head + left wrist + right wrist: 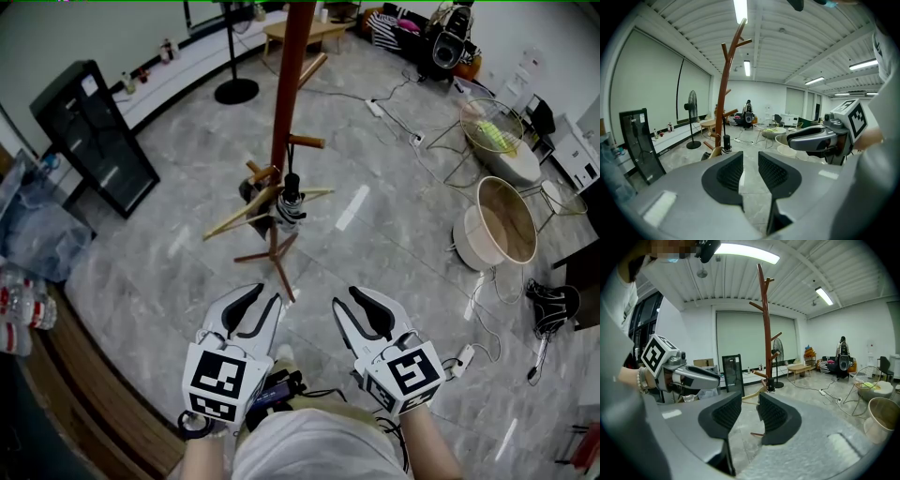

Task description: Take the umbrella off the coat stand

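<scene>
A tall red-brown wooden coat stand (285,94) rises from the grey floor ahead of me. A short black folded umbrella (290,202) hangs low on it among the pegs. My left gripper (265,295) and right gripper (345,298) are side by side below the stand, well short of it, both open and empty. In the left gripper view the coat stand (723,93) and umbrella (726,142) lie beyond the left gripper (750,171), and the right gripper (811,138) shows at the right. The right gripper view has the coat stand (767,324) and umbrella (771,386) past the right gripper (750,413).
A black panel (98,141) stands at the left, a fan's base (234,91) behind the stand. Round baskets (506,225), a wire-framed table (492,127) and floor cables (394,117) fill the right. A wooden counter (84,394) runs along my left.
</scene>
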Demonstrator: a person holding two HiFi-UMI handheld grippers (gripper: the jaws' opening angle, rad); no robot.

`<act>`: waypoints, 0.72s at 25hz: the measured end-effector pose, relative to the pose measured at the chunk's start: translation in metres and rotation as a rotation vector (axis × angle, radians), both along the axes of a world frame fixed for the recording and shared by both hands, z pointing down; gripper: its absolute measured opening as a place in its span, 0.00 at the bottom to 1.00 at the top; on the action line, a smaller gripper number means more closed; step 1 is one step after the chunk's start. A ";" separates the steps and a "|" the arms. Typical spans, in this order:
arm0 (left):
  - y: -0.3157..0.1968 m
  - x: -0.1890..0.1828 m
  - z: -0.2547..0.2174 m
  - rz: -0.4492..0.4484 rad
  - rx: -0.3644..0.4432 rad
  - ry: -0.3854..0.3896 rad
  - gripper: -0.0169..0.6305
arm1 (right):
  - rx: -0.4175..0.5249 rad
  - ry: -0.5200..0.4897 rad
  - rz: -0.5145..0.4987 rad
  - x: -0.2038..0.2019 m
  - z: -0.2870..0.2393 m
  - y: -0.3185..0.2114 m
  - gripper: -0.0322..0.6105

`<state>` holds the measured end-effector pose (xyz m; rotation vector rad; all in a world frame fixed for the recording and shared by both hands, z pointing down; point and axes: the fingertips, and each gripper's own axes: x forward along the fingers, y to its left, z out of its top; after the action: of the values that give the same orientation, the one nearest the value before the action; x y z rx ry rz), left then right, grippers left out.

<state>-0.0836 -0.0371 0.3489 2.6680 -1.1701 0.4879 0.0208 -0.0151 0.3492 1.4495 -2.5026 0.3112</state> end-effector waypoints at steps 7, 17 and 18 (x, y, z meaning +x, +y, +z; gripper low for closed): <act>-0.039 -0.004 0.000 0.028 -0.005 -0.002 0.18 | 0.002 0.000 0.024 -0.006 -0.001 -0.038 0.23; -0.075 -0.004 -0.002 0.056 0.004 0.005 0.18 | -0.002 0.019 0.043 -0.012 0.001 -0.066 0.23; -0.076 -0.006 -0.002 0.055 0.004 0.004 0.18 | -0.001 0.020 0.043 -0.013 0.001 -0.068 0.23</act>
<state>-0.0893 -0.1135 0.3473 2.7100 -1.1000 0.4897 0.0077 -0.0833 0.3502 1.5002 -2.4579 0.3041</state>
